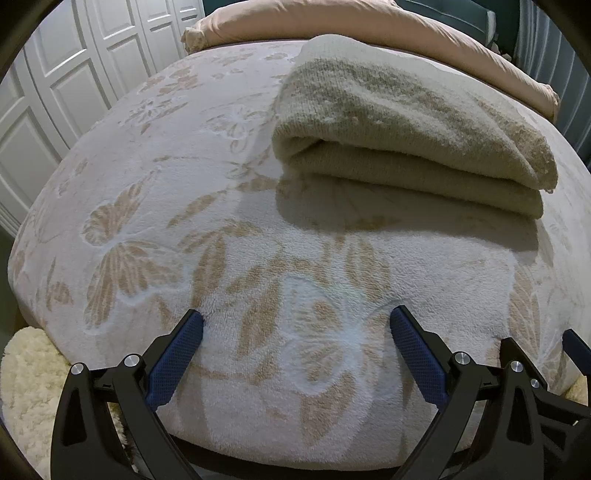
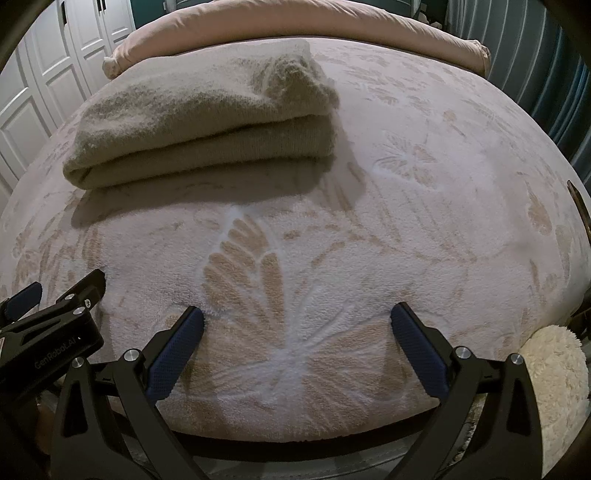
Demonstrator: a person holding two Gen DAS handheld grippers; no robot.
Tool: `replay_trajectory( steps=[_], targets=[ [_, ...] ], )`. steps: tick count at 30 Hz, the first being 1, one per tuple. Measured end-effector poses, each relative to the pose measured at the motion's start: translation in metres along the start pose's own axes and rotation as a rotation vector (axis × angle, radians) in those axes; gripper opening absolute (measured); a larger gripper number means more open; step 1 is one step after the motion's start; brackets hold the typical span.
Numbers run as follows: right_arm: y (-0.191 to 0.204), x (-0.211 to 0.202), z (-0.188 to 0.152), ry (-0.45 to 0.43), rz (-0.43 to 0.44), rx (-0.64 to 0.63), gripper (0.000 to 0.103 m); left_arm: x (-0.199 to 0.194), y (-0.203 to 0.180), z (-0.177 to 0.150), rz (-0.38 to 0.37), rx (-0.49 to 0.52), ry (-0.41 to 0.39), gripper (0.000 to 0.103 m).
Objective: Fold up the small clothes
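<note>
Clothes are what this job is about, and one soft beige knitted piece is seen lying folded in thick layers on the bed cover. It is placed well ahead of the fingers of the left gripper, a bit toward the right finger's side, and nothing is touching it. In the right wrist view the same folded piece is seen well ahead of the right gripper, off toward its left finger's side. So the piece is kept between the two tools and far in front of both. Both pairs of fingers are spread wide and nothing is held in either one; only the cover with its butterfly pattern is seen between the blue pads. The grippers are held low, just over the near edge of the bed, side by side, so that part of the left tool is seen in the right wrist view, beside the left finger. It is judged that the fold is done, since the layers are stacked neatly and the edges are lined up, and that the tools are kept back so the pile is not bumped. A pink pillow is laid past the folded piece, at the far end of the bed. Something fluffy and cream is seen beside the right finger, off the bed's edge.
</note>
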State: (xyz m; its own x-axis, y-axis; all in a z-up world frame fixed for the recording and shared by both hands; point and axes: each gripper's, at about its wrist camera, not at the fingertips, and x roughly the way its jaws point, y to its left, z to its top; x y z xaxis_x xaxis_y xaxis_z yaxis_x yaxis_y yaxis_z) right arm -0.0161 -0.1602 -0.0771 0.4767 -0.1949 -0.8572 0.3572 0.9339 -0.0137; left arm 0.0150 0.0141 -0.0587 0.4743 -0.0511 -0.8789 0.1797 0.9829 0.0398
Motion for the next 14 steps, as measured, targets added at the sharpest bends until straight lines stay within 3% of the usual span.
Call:
replay_trajectory(
  steps=[14],
  targets=[
    [0.0012,-0.0068,0.0055,0.027,-0.002,0.042,0.098,-0.0052,-0.0001,0.0071,0.006,-0.005,0.027,0.095]
  ],
)
